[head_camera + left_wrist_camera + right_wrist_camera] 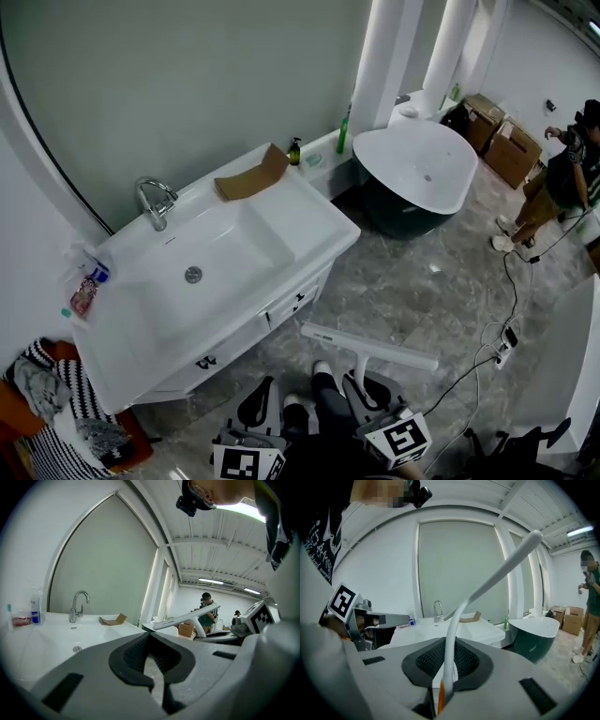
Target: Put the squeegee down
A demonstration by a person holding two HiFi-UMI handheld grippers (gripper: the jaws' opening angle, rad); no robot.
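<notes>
A white squeegee (367, 346) with a long straight blade hangs over the grey stone floor in front of the vanity. My right gripper (356, 377) is shut on its curved handle. In the right gripper view the handle (451, 644) rises from between the black pads and the blade (501, 571) slants up to the right. My left gripper (269, 382) is beside it at the bottom of the head view, shut with nothing in it. In the left gripper view its pad tips (150, 637) meet, and the squeegee (187, 618) shows to the right.
A white sink vanity (309, 220) with a chrome faucet (155, 202) and a folded cardboard piece (251, 178) stands ahead to the left. A dark-sided bathtub (417, 159), boxes (511, 150) and a person (562, 178) are on the right. Cables (506, 309) lie on the floor.
</notes>
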